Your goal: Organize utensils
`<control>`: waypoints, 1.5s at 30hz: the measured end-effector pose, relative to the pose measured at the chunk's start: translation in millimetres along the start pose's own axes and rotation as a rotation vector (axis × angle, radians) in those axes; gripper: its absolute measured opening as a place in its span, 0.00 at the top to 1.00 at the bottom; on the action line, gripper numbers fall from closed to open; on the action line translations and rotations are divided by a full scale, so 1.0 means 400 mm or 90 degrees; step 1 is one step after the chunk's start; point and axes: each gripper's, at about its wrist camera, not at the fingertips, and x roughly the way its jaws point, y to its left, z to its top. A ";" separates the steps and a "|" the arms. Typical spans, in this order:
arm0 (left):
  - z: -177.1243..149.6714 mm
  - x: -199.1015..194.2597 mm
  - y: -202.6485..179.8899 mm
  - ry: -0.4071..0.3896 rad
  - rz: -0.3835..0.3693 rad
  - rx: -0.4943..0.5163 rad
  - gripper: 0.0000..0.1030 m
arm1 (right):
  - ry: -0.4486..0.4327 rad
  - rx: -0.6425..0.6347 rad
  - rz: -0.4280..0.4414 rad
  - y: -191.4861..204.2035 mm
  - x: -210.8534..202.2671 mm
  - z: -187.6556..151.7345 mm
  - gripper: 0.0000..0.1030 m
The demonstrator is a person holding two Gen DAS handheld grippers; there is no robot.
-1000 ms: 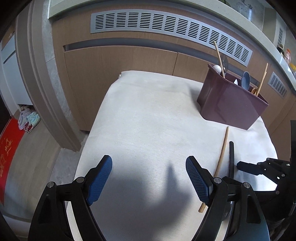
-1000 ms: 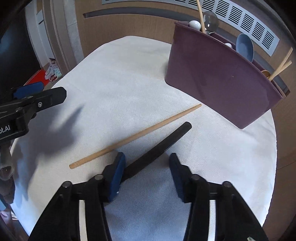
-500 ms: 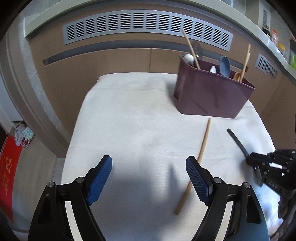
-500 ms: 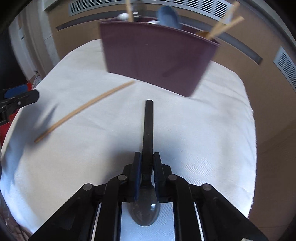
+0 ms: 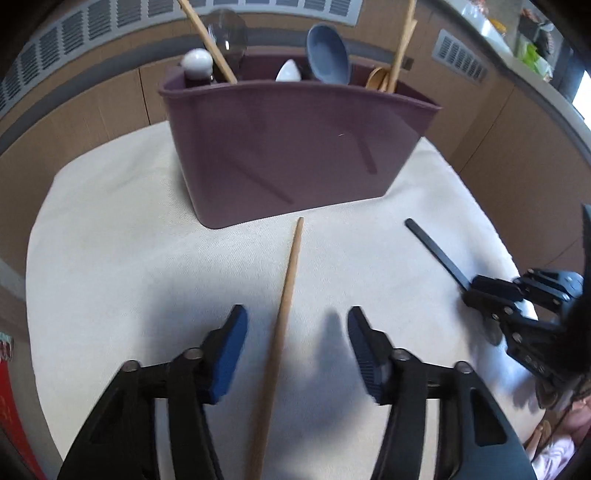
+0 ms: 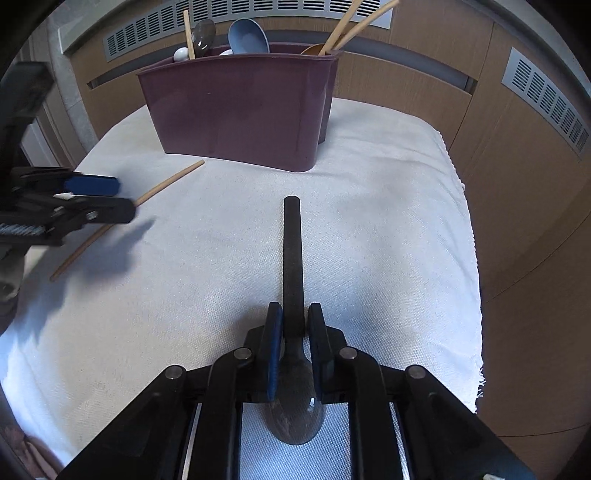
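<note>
We held a black spoon (image 6: 293, 258) in the right claw (image 6: 294, 334), its pads pinching the neck just above the bowl, though the jaws were easing slightly apart. The handle pointed away toward the far side, above a white cloth (image 6: 388, 221) that covered the surface. To the left, a wooden chopstick (image 5: 282, 321) lay flat on the cloth, its far tip just short of a maroon utensil holder (image 5: 291, 147). Our left claw (image 5: 295, 345) hung over the chopstick's near half, one blue pad (image 5: 227, 354) on each side of it; the jaws were closing, and the pads stood apart from the wood. The holder stood upright at the far edge of the cloth. Inside it we saw a blue spoon (image 5: 328, 55), a white spoon (image 5: 289, 71), a white round-ended utensil (image 5: 197, 61), a dark spoon (image 6: 203, 35) and more wooden chopsticks (image 6: 347, 26). Behind the surface ran wooden cabinet fronts (image 6: 517, 147) with grey slatted vents (image 6: 546, 99).
</note>
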 end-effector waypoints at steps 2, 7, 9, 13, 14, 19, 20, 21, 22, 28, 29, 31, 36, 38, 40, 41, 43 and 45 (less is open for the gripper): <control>0.017 0.023 -0.001 0.020 0.006 0.003 0.68 | -0.005 0.003 0.007 -0.011 -0.007 -0.008 0.81; 0.013 0.027 -0.031 0.028 0.030 0.048 0.72 | -0.015 0.011 0.020 -0.029 -0.011 0.000 0.79; 0.000 0.021 -0.042 0.034 0.031 0.054 0.72 | -0.013 0.009 0.025 -0.024 -0.004 0.013 0.79; -0.030 0.004 -0.057 0.052 0.024 0.056 0.72 | -0.011 -0.002 0.039 -0.008 0.013 0.041 0.79; -0.039 -0.001 -0.060 0.058 0.020 0.056 0.72 | -0.008 -0.004 0.034 -0.003 0.023 0.055 0.79; -0.053 -0.009 -0.058 0.067 0.026 0.057 0.72 | 0.010 0.003 0.016 -0.009 0.062 0.105 0.79; -0.058 -0.007 -0.065 0.068 0.027 0.056 0.72 | 0.017 0.005 0.018 -0.010 0.070 0.113 0.79; -0.055 -0.004 -0.065 0.070 0.028 0.056 0.72 | 0.023 0.007 0.022 -0.010 0.077 0.117 0.79; -0.053 -0.003 -0.065 0.071 0.031 0.058 0.72 | 0.027 0.009 0.023 -0.011 0.081 0.122 0.79; -0.014 0.016 -0.056 0.084 0.044 0.078 0.72 | 0.027 -0.030 0.010 0.007 0.082 0.124 0.79; -0.008 0.020 -0.058 0.088 0.045 0.082 0.72 | 0.027 -0.034 0.011 0.007 0.081 0.123 0.81; 0.005 0.031 -0.068 0.096 0.048 0.089 0.71 | 0.026 -0.042 0.019 0.012 0.079 0.118 0.89; 0.035 0.057 -0.086 0.119 0.048 0.092 0.70 | 0.015 -0.045 0.023 0.017 0.068 0.105 0.89; 0.040 0.059 -0.094 0.113 0.056 0.099 0.80 | 0.012 -0.032 0.033 0.009 0.062 0.102 0.89; 0.032 0.057 -0.116 0.101 0.060 0.108 0.92 | 0.005 -0.020 0.041 -0.001 0.049 0.093 0.89; 0.024 0.052 -0.124 0.086 0.067 0.110 0.93 | -0.003 -0.010 0.050 -0.007 0.034 0.085 0.89; 0.007 0.039 -0.122 0.067 0.046 0.085 0.93 | -0.017 0.006 0.065 -0.021 0.007 0.072 0.89; -0.018 0.006 -0.111 0.024 0.034 0.042 0.93 | -0.037 0.016 0.076 -0.033 -0.026 0.060 0.89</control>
